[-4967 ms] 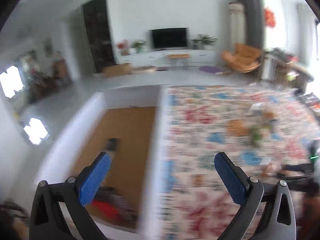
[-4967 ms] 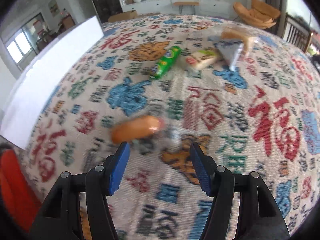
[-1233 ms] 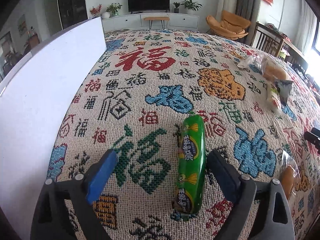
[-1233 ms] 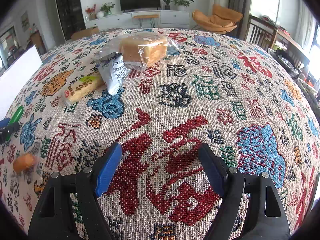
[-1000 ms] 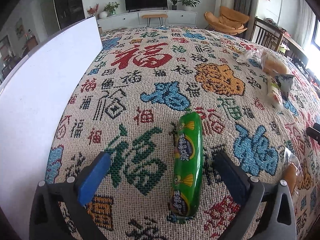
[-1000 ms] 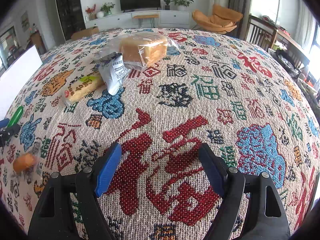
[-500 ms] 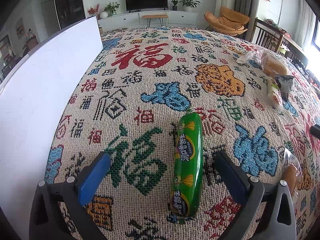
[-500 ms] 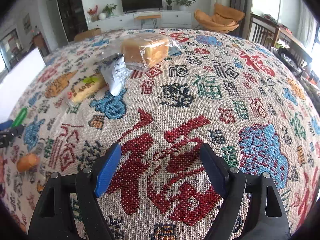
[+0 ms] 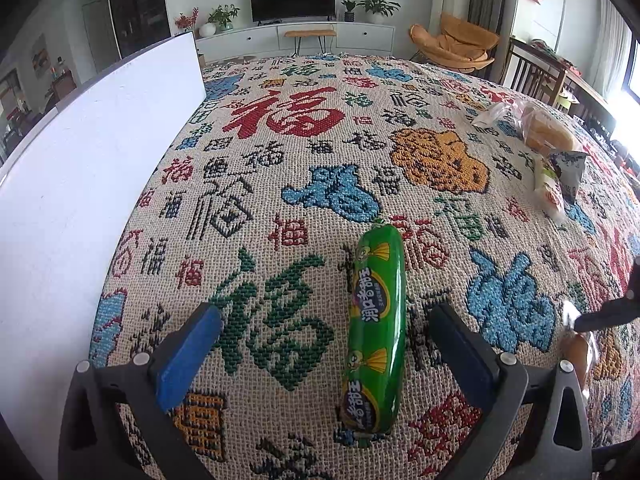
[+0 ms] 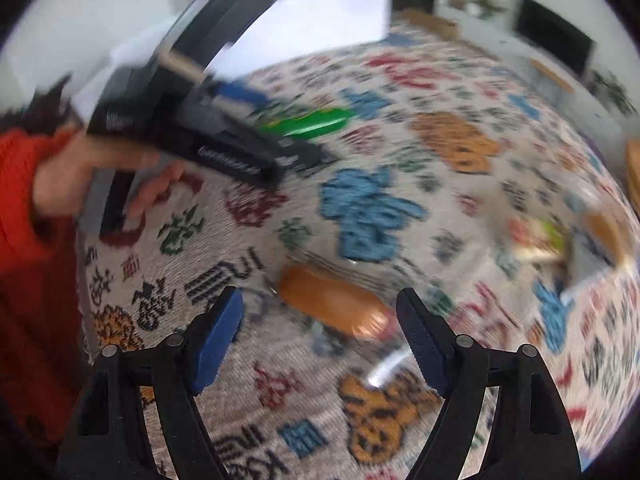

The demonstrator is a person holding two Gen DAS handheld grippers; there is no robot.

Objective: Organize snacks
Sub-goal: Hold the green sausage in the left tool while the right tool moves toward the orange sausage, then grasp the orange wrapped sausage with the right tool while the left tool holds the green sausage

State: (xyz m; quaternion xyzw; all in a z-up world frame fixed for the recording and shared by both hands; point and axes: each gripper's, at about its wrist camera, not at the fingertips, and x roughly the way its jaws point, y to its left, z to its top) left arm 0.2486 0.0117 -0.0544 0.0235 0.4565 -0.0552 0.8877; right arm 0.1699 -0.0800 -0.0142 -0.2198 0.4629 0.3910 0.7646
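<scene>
A woven tablecloth (image 9: 312,152) crowded with red, blue and green characters covers the whole table, and a tall white box wall (image 9: 88,184) stands along its left side. Out toward the far right edge sit a clear-bagged loaf of bread (image 9: 546,132), a small grey foil packet (image 9: 570,170) and a pale wrapped snack bar (image 9: 550,196), all bunched close together.

Nearer in, the left gripper (image 9: 320,350) hangs low over the cloth with its blue fingers (image 9: 188,354) spread wide and nothing between them pinched; a green sausage stick (image 9: 376,316) lies lengthwise inside that gap, closer to the right-hand finger than the left. The right gripper (image 10: 320,340) is also released, fingers apart, with an orange sausage in clear wrap (image 10: 334,300) lying on the cloth just ahead of its tips. That view is smeared with motion, so how near the fingers are to the wrapper I cannot tell.

My worry is the green stick: it sits off-centre, so closing now would likely let one finger reach it first and roll or skid the glossy tube sideways on the coarse weave. The orange one looks slick too, and a fast, blurred approach could nudge it away or catch only the loose film. The two grippers are also working near each other and might knock together
</scene>
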